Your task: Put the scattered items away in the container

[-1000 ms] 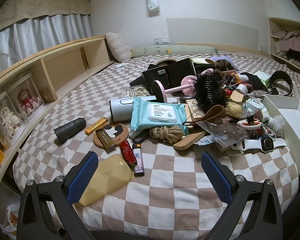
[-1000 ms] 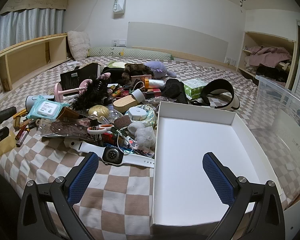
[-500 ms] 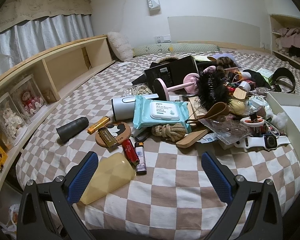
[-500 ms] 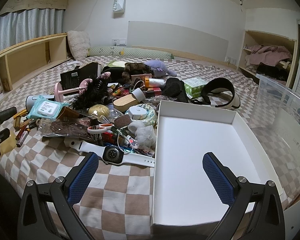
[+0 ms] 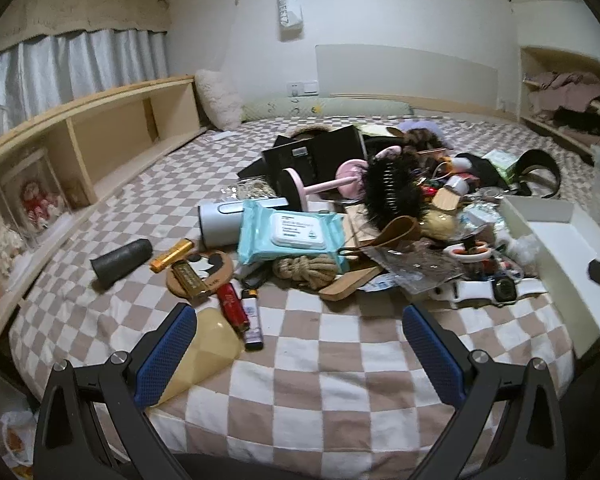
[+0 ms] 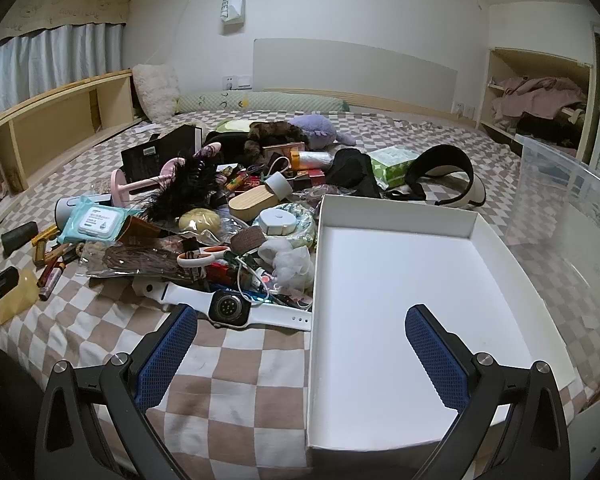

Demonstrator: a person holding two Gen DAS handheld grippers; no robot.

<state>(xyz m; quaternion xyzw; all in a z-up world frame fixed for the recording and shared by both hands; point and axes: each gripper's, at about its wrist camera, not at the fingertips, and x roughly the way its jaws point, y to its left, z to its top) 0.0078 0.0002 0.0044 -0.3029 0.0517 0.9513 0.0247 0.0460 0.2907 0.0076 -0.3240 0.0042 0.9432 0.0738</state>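
Note:
A pile of small items lies on the checkered bed: a blue wet-wipes pack, a coiled rope, a red lighter, a pale yellow case and a white smartwatch. An empty white box sits to the pile's right. My left gripper hovers open above the bed's near edge, its left pad over the yellow case. My right gripper is open too, straddling the box's left wall, with the watch just ahead of its left finger.
A wooden shelf with boxed dolls runs along the left side. A clear plastic bin stands to the right of the white box. A black-and-white visor and a green tissue pack lie behind the box.
The left gripper has drawn back and turned slightly right, so the pile looks a little farther and more of the white box shows. The right gripper has barely moved.

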